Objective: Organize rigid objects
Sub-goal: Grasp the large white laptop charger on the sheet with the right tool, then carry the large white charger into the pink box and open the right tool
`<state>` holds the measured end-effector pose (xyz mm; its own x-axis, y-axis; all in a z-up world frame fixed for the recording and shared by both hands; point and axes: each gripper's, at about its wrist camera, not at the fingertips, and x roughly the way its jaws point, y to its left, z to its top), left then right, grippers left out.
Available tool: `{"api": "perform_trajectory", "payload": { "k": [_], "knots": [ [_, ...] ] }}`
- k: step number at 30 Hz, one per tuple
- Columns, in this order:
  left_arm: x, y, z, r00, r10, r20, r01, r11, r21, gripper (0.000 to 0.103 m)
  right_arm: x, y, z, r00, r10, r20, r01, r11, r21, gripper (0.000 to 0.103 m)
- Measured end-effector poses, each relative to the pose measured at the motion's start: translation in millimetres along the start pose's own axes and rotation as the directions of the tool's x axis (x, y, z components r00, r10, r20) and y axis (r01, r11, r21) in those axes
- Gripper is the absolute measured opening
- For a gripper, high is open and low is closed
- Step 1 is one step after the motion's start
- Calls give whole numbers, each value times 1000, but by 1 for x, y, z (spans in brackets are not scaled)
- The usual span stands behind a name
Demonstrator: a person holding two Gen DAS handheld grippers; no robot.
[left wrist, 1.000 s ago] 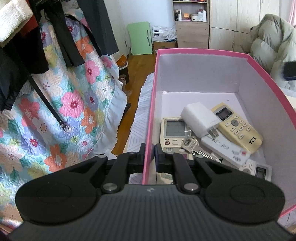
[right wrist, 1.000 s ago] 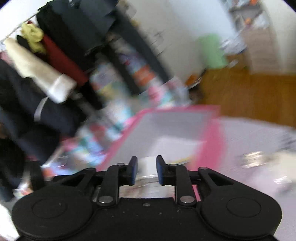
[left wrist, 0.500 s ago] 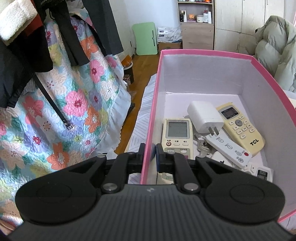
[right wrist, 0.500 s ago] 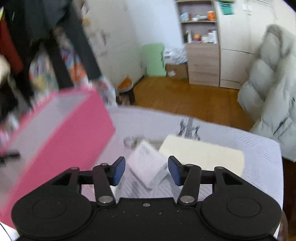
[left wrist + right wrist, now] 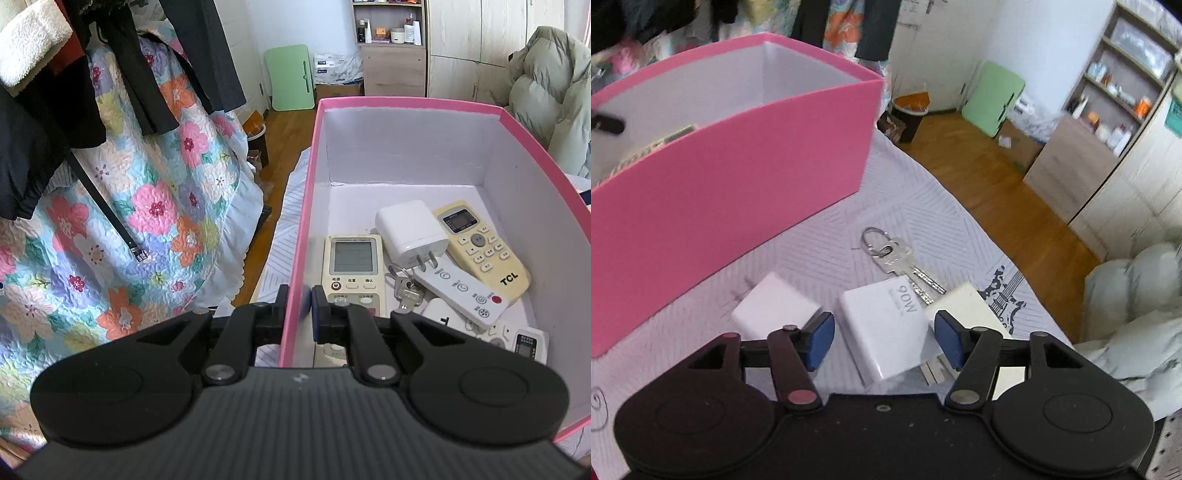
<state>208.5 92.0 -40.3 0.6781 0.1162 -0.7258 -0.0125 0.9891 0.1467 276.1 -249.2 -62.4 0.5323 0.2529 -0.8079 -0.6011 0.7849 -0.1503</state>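
Observation:
My left gripper [image 5: 298, 307] is shut on the left wall of the pink box [image 5: 301, 236]. Inside the box lie several remotes, among them a cream TCL remote [image 5: 480, 247], a white charger [image 5: 410, 230] and keys [image 5: 404, 291]. My right gripper [image 5: 884, 341] is open and empty, its jaws on either side of a white 60W charger [image 5: 890, 325] lying on the table. A second white charger [image 5: 775, 308] lies to its left, a key bunch [image 5: 897, 258] behind it, and a cream flat object [image 5: 964, 306] to its right. The pink box [image 5: 720, 166] stands at the left.
A pale patterned tablecloth [image 5: 820, 254] covers the table. A floral quilt [image 5: 140, 206] and hanging dark clothes [image 5: 155, 62] are left of the box. A padded jacket [image 5: 1137, 302] lies at the right. Wooden floor, a green folding table [image 5: 991, 94] and cabinets are behind.
My right gripper has swung away from the box, opened wide and come down over the 60W charger. My left gripper has kept its hold on the box wall.

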Motion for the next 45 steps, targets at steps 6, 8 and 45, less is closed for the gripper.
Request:
{"api": "perform_trajectory", "payload": {
  "k": [6,8,45],
  "knots": [
    [0,2,0,1000,-5,0,5,1000,-2,9,-10,-18,-8,998,61,0,-59,976,211,58],
    [0,1,-2,1000,-5,-1,5,1000,0,9,-16,-29,-15,993,111,-26,-93,919,383,54],
    [-4,5,-8,999,-35,17,35,999,-26,8,-119,57,41,937,-51,346,-57,954,294,54]
  ]
}}
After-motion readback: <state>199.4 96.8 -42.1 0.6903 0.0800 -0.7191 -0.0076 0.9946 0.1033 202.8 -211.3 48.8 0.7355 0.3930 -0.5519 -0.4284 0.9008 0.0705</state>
